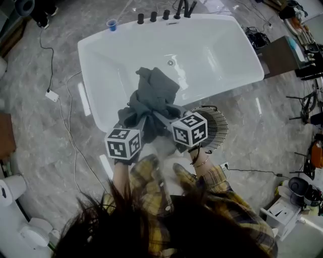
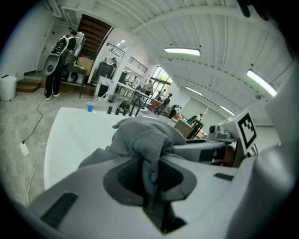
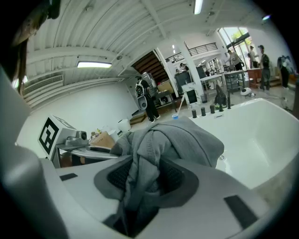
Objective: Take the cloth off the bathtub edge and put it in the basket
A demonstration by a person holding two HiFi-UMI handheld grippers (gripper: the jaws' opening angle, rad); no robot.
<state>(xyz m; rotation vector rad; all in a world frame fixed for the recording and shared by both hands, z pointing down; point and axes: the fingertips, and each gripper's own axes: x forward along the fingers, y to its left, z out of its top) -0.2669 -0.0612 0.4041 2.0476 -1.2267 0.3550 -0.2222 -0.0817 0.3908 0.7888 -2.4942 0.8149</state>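
Observation:
A dark grey cloth (image 1: pixel 154 98) hangs bunched above the near rim of the white bathtub (image 1: pixel 101 60), held up by both grippers. My left gripper (image 1: pixel 143 121) is shut on the cloth (image 2: pixel 145 140) from the left, a fold pinched between its pads. From the right, my right gripper (image 1: pixel 162 120) is shut on a thick fold of the cloth (image 3: pixel 154 149). The round ribbed basket (image 1: pixel 214 128) sits on the floor just right of the grippers, partly hidden behind the right marker cube.
A blue cup (image 1: pixel 111 24) and several dark tap fittings (image 1: pixel 165 14) stand on the tub's far rim. Cables (image 1: pixel 65 116) trail over the floor at the left. White equipment (image 1: pixel 20 211) and cluttered gear (image 1: pixel 303 191) sit at the floor's edges.

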